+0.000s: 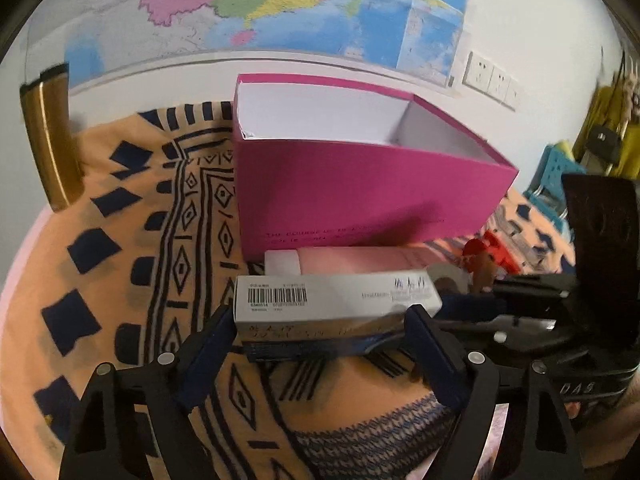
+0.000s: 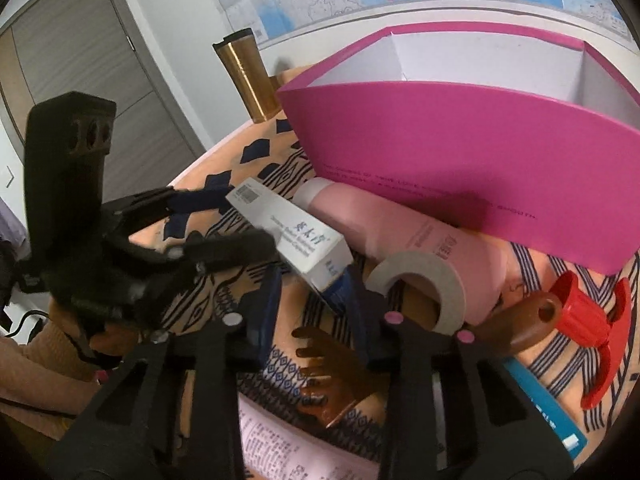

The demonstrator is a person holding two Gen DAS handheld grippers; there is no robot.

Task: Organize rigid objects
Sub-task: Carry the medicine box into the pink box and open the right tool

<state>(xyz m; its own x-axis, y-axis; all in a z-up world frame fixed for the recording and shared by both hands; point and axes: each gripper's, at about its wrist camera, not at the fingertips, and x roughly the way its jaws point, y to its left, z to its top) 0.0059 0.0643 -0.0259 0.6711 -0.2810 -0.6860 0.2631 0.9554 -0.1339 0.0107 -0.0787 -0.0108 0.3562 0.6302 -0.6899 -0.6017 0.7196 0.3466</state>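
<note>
A white and blue carton with a barcode (image 1: 332, 312) lies crosswise between my left gripper's fingers (image 1: 316, 332), which are closed on its two ends; it also shows in the right wrist view (image 2: 292, 236). Behind it stands an open magenta box (image 1: 360, 188), white inside and empty, seen too in the right wrist view (image 2: 480, 148). A pink tube (image 2: 404, 236) lies against the box. My right gripper (image 2: 312, 312) is open, its fingers either side of the carton's blue end, above a brown comb (image 2: 332, 376).
A tape roll (image 2: 424, 284), a red and brown tool (image 2: 576, 316), a blue box (image 2: 548, 412) and a printed leaflet (image 2: 288, 448) lie on the patterned orange cloth (image 1: 120, 280). A gold tumbler (image 2: 248, 76) stands at the back left by the wall.
</note>
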